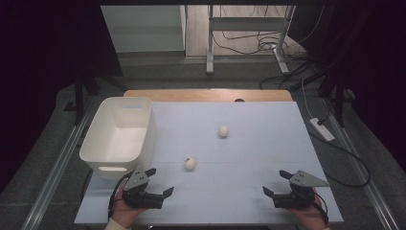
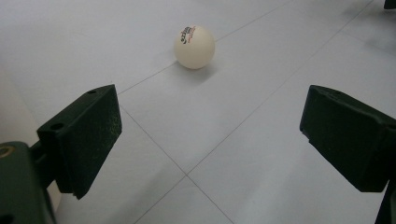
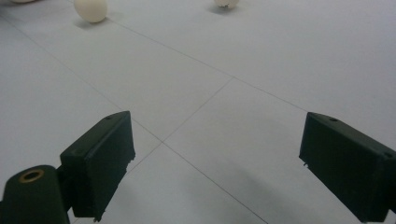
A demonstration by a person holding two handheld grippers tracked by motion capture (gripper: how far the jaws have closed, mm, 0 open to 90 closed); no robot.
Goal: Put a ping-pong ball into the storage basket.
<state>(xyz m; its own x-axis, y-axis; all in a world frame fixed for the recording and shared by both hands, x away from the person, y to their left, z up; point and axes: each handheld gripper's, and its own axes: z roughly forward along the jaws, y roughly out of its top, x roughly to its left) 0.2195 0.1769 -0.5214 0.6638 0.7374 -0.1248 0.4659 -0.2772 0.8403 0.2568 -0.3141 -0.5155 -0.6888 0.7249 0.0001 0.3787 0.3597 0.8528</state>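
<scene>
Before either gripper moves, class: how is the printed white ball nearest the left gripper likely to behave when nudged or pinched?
The printed ball is round and rests on a smooth flat table, so a nudge would probably send it rolling. It looks like a table-tennis ball, so likely very light. Its smooth curved shell may squirt out from the flat jaws of the left gripper unless pinched across its middle.

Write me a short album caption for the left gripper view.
Open hand-held gripper facing a printed white ball on the pale table.
</scene>
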